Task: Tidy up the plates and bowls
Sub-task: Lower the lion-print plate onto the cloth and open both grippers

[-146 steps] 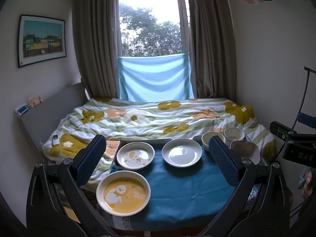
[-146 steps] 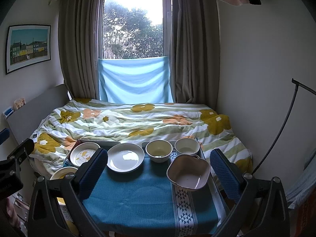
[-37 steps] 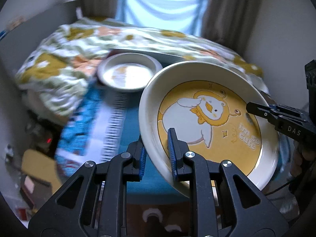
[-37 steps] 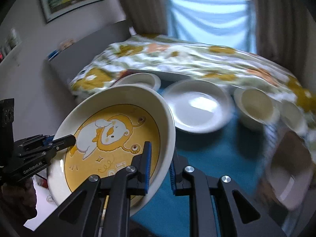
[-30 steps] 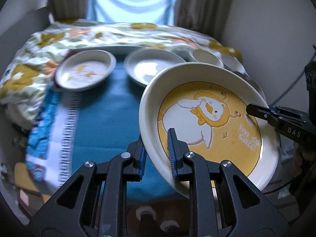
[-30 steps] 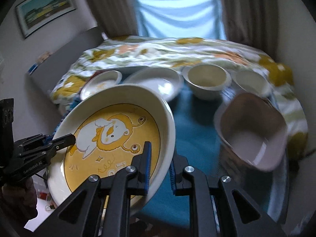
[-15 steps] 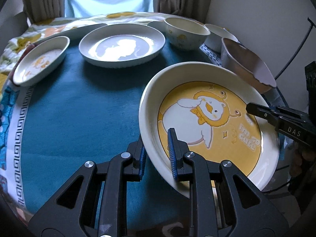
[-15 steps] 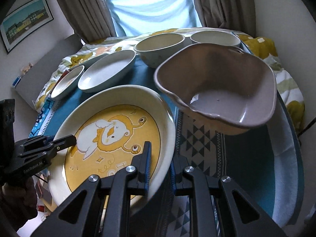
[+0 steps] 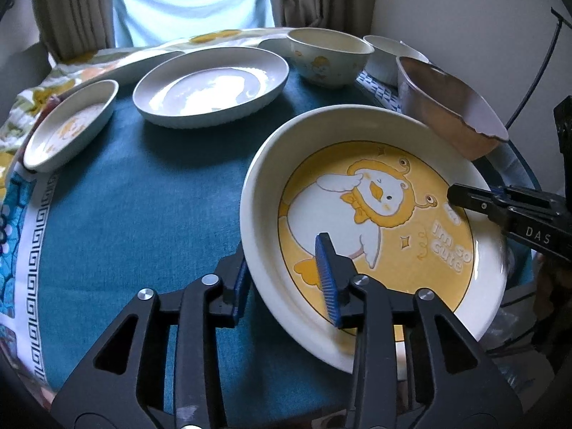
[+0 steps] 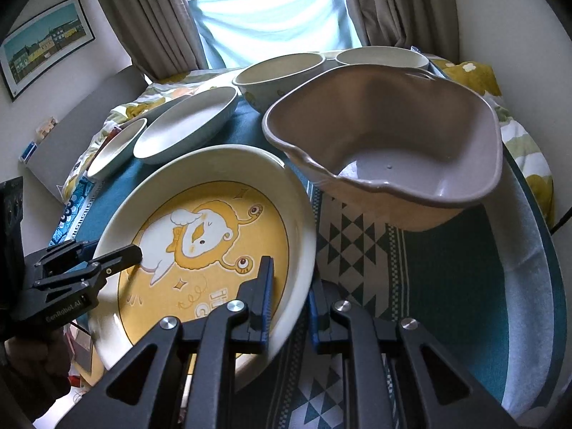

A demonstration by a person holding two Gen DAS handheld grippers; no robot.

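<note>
Duck plate (image 9: 375, 214), white plate (image 9: 211, 87) & brown bowl (image 10: 389, 143) all empty.

The duck plate (image 9: 371, 214) looks like shiny, smooth glazed china, cream with a yellow middle. The plain white plate (image 9: 211, 87) is glossy too, with light bouncing off it. The brown wavy bowl (image 10: 389, 143) looks smooth and duller. The teal tablecloth (image 9: 143, 214) is soft, matt woven cloth. The left gripper (image 9: 282, 275) looks like black plastic, with silver metal screws and ridged blue pads (image 9: 327, 279).
</note>
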